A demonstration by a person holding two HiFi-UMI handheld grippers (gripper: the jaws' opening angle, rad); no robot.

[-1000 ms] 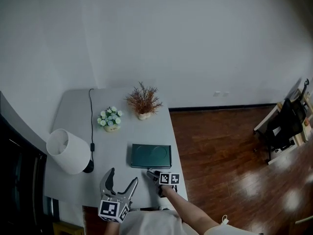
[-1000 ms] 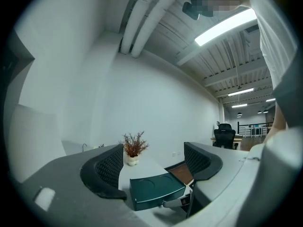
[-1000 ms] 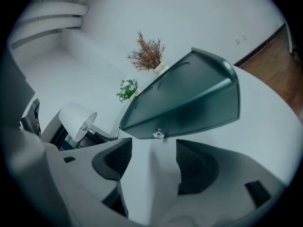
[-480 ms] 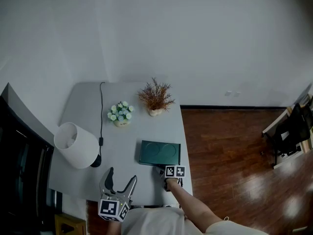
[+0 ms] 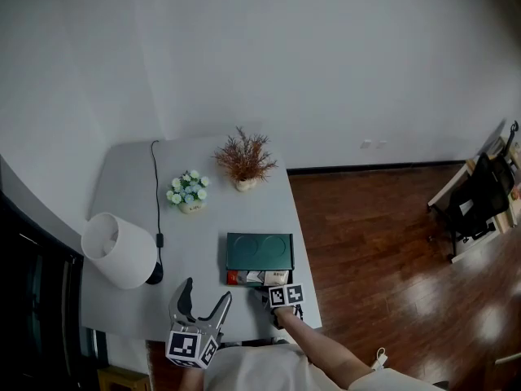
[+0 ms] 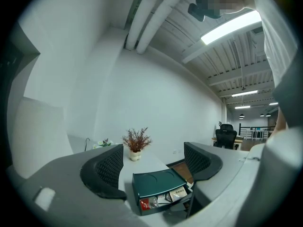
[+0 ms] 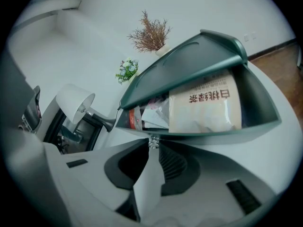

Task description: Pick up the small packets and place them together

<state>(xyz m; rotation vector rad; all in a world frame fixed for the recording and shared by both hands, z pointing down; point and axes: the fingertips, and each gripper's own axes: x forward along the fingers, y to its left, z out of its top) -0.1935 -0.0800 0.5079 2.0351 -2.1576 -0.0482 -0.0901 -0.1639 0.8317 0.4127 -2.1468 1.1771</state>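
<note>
A dark green box [image 5: 259,249] stands on the grey table [image 5: 130,177] with its drawer [image 5: 259,278] pulled out toward me. Small packets lie in the drawer: a beige printed packet [image 7: 204,103], a white one [image 7: 154,117] and a red one [image 7: 134,119]. My right gripper [image 5: 274,287] is at the drawer's front, shut on its small clear knob [image 7: 152,142]. To the left of the box, my left gripper [image 5: 201,302] is held above the table's near edge, open, with nothing between its fingers. The left gripper view shows the box [image 6: 155,182] and the packets [image 6: 165,197] beyond its jaws.
A white lamp [image 5: 118,251] stands at the table's left with a black cable [image 5: 155,194] running back. A pot of pale flowers [image 5: 187,192] and a dried plant [image 5: 242,160] stand behind the box. The table's right edge drops to a wooden floor [image 5: 383,243].
My right gripper has closed on the knob and drawn the drawer out of the box, so the packets now show. The left gripper has stayed in place.
</note>
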